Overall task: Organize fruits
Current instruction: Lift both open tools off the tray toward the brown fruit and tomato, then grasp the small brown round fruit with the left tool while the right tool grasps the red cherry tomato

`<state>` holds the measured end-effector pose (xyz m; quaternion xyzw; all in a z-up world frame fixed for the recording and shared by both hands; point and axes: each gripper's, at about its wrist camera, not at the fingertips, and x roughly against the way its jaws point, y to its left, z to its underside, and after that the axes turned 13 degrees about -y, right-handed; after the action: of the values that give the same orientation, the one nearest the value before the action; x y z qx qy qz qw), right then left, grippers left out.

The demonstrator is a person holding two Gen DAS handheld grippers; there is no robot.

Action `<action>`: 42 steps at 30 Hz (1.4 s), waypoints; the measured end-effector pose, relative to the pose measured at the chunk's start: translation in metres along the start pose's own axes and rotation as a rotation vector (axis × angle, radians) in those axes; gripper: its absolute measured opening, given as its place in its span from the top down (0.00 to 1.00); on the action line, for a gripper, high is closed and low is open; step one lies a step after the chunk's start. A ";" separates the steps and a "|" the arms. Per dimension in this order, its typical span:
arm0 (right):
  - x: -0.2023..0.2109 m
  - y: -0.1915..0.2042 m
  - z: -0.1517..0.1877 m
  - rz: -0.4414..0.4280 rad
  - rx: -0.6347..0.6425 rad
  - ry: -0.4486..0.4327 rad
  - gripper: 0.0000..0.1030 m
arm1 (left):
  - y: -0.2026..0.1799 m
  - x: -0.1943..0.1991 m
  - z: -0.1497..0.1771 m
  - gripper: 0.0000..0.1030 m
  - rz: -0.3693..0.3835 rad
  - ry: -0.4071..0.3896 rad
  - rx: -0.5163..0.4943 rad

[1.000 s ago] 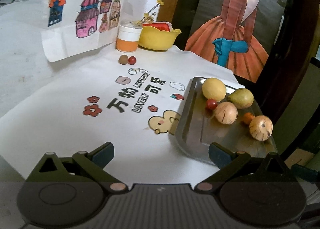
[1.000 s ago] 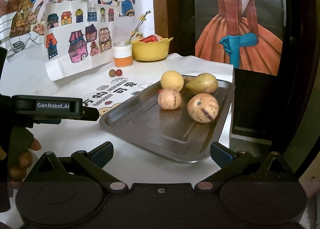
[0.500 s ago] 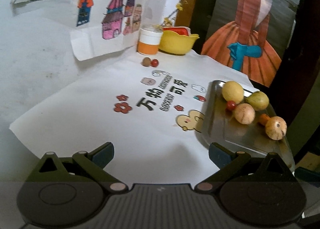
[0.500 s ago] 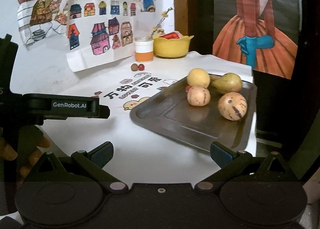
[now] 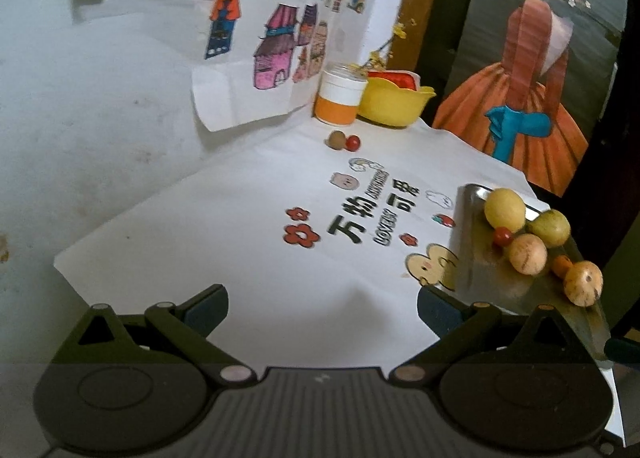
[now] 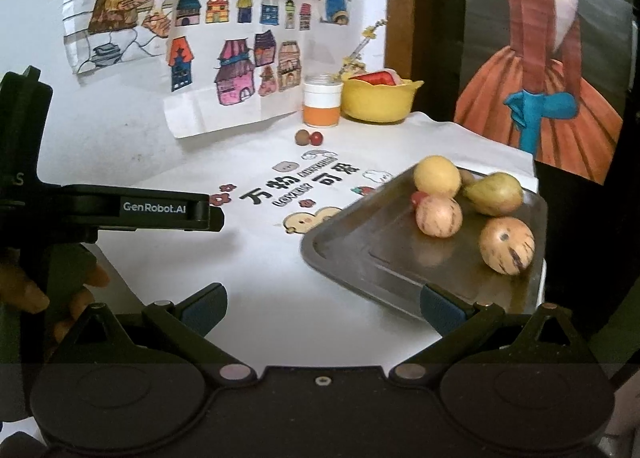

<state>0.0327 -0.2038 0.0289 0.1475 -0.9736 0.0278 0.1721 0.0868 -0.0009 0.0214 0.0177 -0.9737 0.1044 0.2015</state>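
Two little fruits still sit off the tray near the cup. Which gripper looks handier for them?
Probably the left gripper: open, empty, and nearer the brown fruit and red fruit. The right gripper faces the tray.

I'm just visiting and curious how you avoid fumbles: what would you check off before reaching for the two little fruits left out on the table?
1. Left gripper open and empty: ok, its jaws stand wide apart with nothing between.
2. Right gripper open and empty: ok.
3. Targets located: ok, the small brown fruit and small red fruit sit side by side on the tablecloth, before the orange-and-white cup.
4. Room on the metal tray: ok, its near half is bare.
5. Tray fruits stable: cannot tell; the striped fruit lies near the tray's rim.
6. The two small fruits touching: cannot tell.
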 end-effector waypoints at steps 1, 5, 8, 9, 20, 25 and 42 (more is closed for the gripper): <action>-0.002 0.002 -0.003 -0.011 0.003 0.000 0.01 | 0.002 -0.001 -0.001 0.00 -0.004 -0.002 0.003; -0.011 0.007 -0.015 -0.043 0.017 -0.011 0.01 | 0.013 -0.007 -0.010 0.00 -0.032 -0.016 0.003; -0.017 0.010 -0.026 -0.069 0.028 -0.020 0.01 | 0.020 -0.010 -0.017 0.00 -0.049 -0.029 -0.007; -0.018 0.011 -0.030 -0.077 0.033 -0.023 0.01 | 0.021 -0.012 -0.020 0.00 -0.054 -0.035 -0.015; -0.036 0.009 -0.087 -0.099 0.201 -0.097 0.01 | 0.012 -0.025 -0.057 0.00 -0.022 -0.094 -0.186; -0.045 -0.004 -0.122 -0.106 0.168 -0.132 0.01 | 0.008 -0.033 -0.068 0.00 0.008 -0.107 -0.206; -0.124 -0.020 -0.192 -0.156 0.254 -0.008 0.01 | 0.011 -0.096 -0.088 0.00 0.049 -0.090 -0.238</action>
<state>0.2130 -0.1687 0.1672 0.2436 -0.9485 0.1366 0.1499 0.2081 0.0278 0.0603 -0.0256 -0.9874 -0.0077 0.1557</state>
